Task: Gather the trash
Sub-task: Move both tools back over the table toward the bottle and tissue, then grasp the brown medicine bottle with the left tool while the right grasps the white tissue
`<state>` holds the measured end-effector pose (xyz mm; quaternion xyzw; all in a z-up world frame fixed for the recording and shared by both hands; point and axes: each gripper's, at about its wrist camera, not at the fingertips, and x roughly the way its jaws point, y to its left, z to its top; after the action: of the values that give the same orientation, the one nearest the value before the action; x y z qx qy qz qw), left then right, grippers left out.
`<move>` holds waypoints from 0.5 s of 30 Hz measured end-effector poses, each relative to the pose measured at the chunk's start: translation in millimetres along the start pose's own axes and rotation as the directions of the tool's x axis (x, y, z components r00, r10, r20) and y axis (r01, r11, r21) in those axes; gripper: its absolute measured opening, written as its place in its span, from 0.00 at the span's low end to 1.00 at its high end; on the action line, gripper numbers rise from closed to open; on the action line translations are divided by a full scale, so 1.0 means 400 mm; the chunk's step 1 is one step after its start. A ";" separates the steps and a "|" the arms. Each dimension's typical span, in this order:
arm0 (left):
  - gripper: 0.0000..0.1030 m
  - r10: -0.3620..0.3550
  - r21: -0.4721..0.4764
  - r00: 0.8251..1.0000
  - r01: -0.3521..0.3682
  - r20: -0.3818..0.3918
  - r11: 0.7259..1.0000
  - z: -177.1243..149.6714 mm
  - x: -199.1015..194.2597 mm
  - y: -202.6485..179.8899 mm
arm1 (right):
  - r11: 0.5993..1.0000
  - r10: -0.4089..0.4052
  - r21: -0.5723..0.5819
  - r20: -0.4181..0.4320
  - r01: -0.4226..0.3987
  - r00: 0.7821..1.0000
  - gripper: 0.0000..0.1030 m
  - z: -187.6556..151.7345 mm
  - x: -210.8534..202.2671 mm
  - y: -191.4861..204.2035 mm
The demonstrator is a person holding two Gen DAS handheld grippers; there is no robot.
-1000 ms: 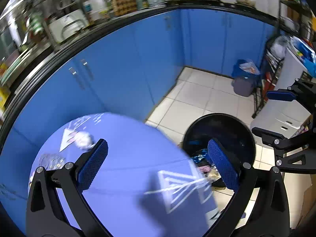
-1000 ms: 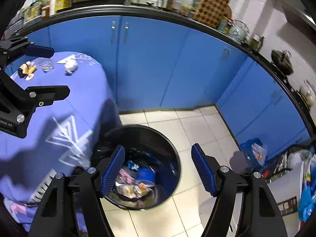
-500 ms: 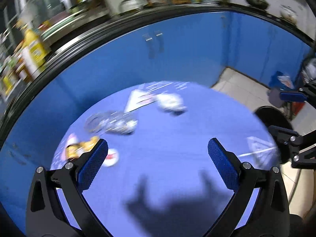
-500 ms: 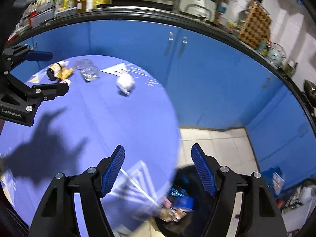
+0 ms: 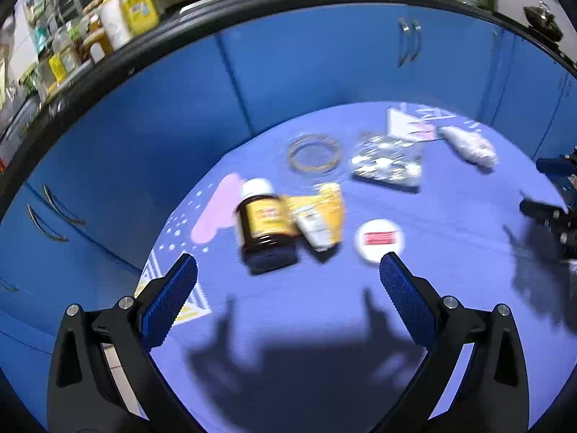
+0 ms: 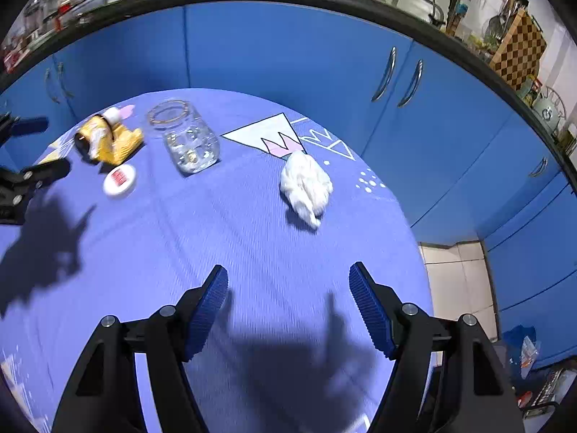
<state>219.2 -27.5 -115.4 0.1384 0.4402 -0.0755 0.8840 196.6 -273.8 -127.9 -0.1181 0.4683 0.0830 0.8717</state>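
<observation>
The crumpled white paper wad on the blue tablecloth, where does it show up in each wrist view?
Left wrist view: the crumpled white paper wad lies upper right, blurred, near the table's far edge.
Right wrist view: it lies centre right, ahead of the open right claw.
Shared landmark: the clear glass jar, left of the wad in both views.

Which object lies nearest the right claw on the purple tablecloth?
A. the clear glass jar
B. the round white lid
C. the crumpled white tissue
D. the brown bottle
C: the crumpled white tissue lies just ahead of the open right claw; the rest sit farther off.
</observation>
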 end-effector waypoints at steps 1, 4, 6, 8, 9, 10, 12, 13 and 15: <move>0.97 -0.001 -0.007 1.000 0.001 -0.006 1.000 -0.004 0.011 0.017 | 1.000 -0.004 0.002 -0.001 0.004 1.000 0.66 0.011 0.010 0.000; 0.97 -0.011 -0.039 1.000 0.010 -0.008 0.999 -0.012 0.041 0.061 | 1.000 -0.019 0.000 0.007 0.019 1.000 0.66 0.034 0.028 0.000; 0.97 -0.031 -0.073 0.999 0.030 -0.010 0.997 -0.009 0.061 0.088 | 1.000 -0.023 0.007 0.007 0.023 1.000 0.66 0.044 0.041 -0.005; 0.97 -0.032 -0.092 0.999 0.031 -0.014 0.995 -0.001 0.079 0.100 | 0.999 -0.028 0.018 0.000 0.028 1.000 0.66 0.056 0.058 -0.013; 0.97 -0.029 -0.093 0.999 0.028 -0.015 0.995 0.003 0.089 0.104 | 0.999 -0.030 0.024 -0.003 0.030 1.000 0.66 0.059 0.065 -0.016; 0.97 -0.028 -0.090 0.999 0.026 -0.016 0.996 0.005 0.096 0.103 | 0.999 -0.027 0.032 -0.009 0.028 1.000 0.66 0.062 0.074 -0.020; 0.97 -0.031 -0.080 0.999 0.029 -0.021 0.996 0.009 0.117 0.103 | 0.999 -0.008 0.049 -0.021 0.009 1.000 0.66 0.068 0.096 -0.029; 0.97 -0.026 -0.073 0.999 0.024 -0.025 0.997 0.010 0.126 0.101 | 0.999 -0.005 0.053 -0.027 0.007 1.000 0.66 0.071 0.107 -0.030; 0.96 -0.013 -0.066 0.999 0.011 -0.034 0.998 0.013 0.143 0.098 | 0.998 -0.002 0.055 -0.033 0.004 0.999 0.66 0.079 0.125 -0.028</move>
<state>267.6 7.6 -151.1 0.1079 0.4582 -0.0639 0.8800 252.1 -274.0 -151.3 -0.0961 0.4845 0.0669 0.8669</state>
